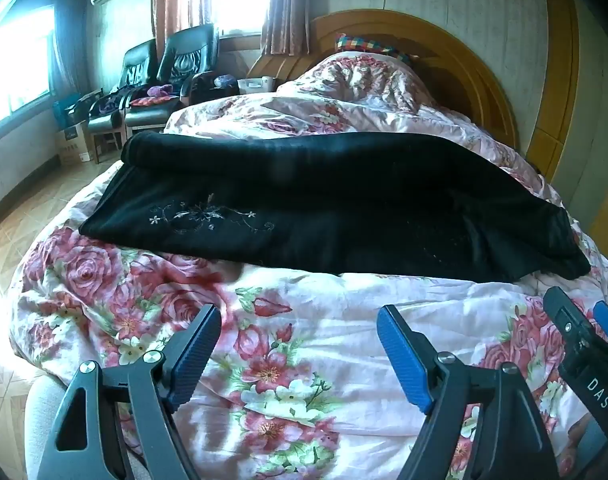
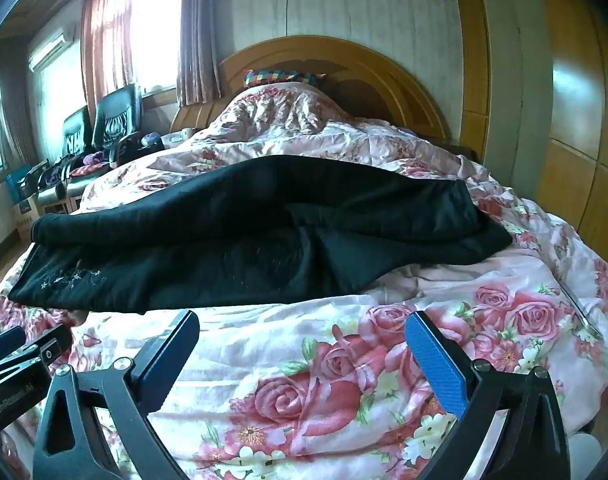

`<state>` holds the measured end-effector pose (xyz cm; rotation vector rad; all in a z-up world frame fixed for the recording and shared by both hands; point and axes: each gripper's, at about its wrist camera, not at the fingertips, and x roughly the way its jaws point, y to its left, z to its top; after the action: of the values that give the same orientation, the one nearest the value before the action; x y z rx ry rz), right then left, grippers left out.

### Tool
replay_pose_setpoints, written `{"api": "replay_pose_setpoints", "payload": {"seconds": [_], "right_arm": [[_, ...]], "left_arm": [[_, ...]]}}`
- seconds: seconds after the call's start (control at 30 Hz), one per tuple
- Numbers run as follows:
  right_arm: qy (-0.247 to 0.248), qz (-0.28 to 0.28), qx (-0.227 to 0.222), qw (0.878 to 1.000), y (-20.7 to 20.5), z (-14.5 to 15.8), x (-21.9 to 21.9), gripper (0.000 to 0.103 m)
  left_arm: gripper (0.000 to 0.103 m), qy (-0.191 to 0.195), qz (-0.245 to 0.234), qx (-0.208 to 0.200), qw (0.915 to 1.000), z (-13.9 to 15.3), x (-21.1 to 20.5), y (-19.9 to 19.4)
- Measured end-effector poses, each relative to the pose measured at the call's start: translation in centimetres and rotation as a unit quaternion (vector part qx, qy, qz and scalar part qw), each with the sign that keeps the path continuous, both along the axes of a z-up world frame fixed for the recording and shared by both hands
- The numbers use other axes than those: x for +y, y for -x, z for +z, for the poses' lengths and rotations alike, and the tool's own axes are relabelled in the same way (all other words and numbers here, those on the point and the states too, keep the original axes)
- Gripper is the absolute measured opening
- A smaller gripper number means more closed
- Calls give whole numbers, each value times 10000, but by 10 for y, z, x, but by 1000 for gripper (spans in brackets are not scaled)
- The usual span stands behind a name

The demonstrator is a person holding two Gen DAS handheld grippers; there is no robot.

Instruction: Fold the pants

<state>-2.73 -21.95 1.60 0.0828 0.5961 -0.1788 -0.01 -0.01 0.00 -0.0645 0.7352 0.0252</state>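
At the far left, two black armchairs (image 1: 160, 76) stood by the bright window, beside a cardboard box (image 1: 74, 142). The left tool (image 1: 298, 344) hovered low over the floral quilt (image 1: 304, 360) with its blue-padded fingers spread wide and nothing between them. Ahead of it the black pants (image 1: 304, 208) lay across the bed, folded over lengthwise, with pale embroidery showing near their left end. The right tool (image 2: 302, 354) was likewise spread apart and empty, just short of the pants' near edge. Behind rose the arched wooden headboard (image 2: 383, 68), a checkered pillow (image 2: 280, 77) against it.
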Motion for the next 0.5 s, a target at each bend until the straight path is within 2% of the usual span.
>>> {"api": "replay_pose_setpoints", "payload": {"seconds": [0.5], "right_arm": [[-24, 8, 76, 10000, -2, -2, -2, 103]], "left_arm": [[82, 19, -15, 18, 10000, 0, -1, 2]]}}
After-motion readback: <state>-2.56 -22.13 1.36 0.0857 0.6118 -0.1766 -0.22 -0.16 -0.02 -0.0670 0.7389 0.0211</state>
